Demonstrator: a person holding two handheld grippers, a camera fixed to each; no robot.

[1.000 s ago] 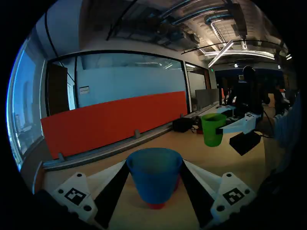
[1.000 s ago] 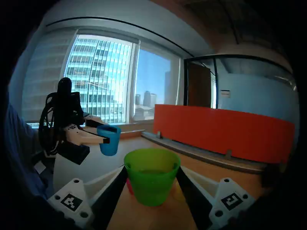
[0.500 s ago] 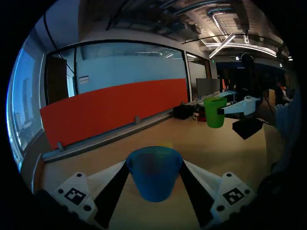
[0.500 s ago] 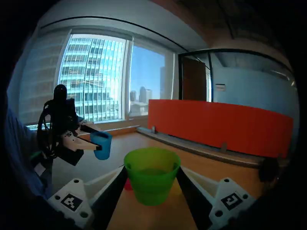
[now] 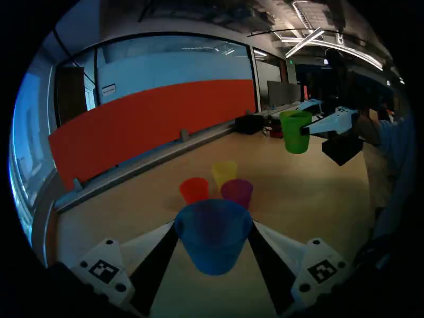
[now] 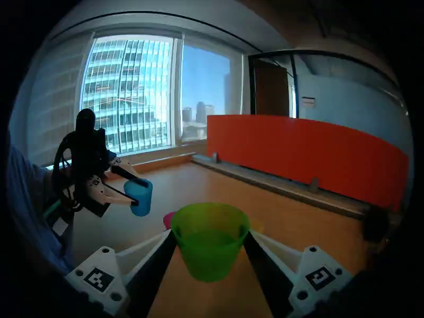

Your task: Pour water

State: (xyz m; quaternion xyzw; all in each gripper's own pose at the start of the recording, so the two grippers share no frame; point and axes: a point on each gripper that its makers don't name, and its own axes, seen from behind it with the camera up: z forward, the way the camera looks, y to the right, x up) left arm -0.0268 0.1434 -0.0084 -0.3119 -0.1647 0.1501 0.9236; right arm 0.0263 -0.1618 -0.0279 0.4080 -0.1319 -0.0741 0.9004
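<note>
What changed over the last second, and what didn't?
Both grippers seem to have risen with their cups: the left gripper lifted the blue cup clear, so the red cup, yellow cup and purple cup on the table now show beyond it. The right gripper carried the green cup higher. Both grips stayed shut, cups upright.

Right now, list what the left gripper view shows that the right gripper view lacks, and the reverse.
Left gripper view: a red cup, yellow cup and purple cup standing whole on the table, plus ceiling lights. Right gripper view: tall windows onto city towers. Both: the blue cup in the left gripper, the green cup in the right gripper, and the orange panel.
</note>
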